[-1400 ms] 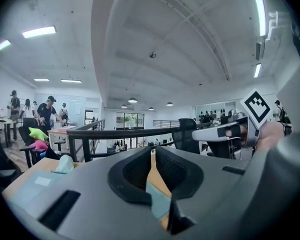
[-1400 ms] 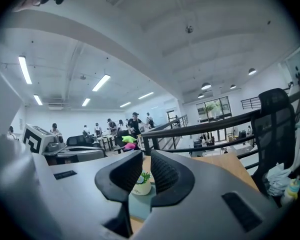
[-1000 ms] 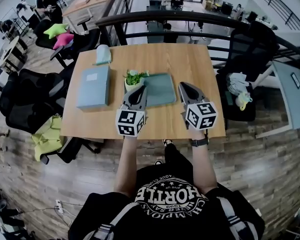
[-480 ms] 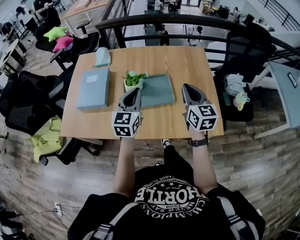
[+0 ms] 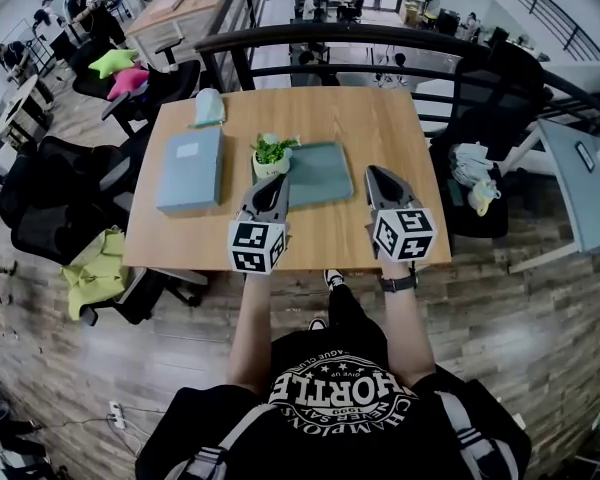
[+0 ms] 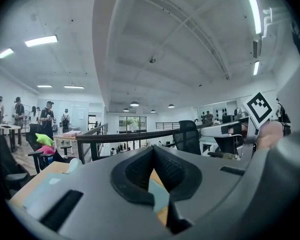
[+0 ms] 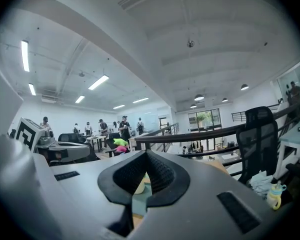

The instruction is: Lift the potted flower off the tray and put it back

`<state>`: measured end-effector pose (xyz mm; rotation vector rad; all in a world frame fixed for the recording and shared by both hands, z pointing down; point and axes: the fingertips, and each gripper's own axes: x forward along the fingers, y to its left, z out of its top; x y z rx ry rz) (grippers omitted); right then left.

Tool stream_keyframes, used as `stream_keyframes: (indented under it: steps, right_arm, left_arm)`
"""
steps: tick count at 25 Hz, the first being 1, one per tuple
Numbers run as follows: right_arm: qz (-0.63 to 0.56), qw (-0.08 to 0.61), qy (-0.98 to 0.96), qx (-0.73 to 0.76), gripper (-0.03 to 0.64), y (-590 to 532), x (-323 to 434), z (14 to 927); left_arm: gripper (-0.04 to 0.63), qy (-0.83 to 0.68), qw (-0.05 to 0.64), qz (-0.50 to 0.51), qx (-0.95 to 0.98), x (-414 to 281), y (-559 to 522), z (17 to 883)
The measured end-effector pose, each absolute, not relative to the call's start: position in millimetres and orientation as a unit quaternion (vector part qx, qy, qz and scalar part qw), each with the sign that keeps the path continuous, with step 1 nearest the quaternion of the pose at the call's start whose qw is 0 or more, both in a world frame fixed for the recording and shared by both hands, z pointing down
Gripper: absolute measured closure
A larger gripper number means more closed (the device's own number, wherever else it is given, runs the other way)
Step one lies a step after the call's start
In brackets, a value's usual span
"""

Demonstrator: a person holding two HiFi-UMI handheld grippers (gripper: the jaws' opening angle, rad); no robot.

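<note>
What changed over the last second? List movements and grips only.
The left gripper and right gripper shifted only slightly over the table's front edge; nothing was taken or released. Both stay shut and empty. The potted flower stays at the tray's left end, untouched.

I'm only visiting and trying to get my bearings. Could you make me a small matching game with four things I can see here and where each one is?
Things: 1 potted flower; 2 tray; 3 flat blue box; 4 right gripper.
Places: A left side of the table; B right of the tray; C middle of the table; D tray's left end.
Pairs: 1-D, 2-C, 3-A, 4-B.
</note>
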<state>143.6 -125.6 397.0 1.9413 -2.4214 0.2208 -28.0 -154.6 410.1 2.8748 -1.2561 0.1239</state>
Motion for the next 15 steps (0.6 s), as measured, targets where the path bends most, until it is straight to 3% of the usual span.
stream_keyframes:
  steps: [15]
  right_arm:
    - [0.094, 0.031, -0.782, 0.615, 0.597, -130, 130, 416]
  left_arm:
    - [0.575, -0.382, 0.012, 0.046, 0.923, -32, -159, 425]
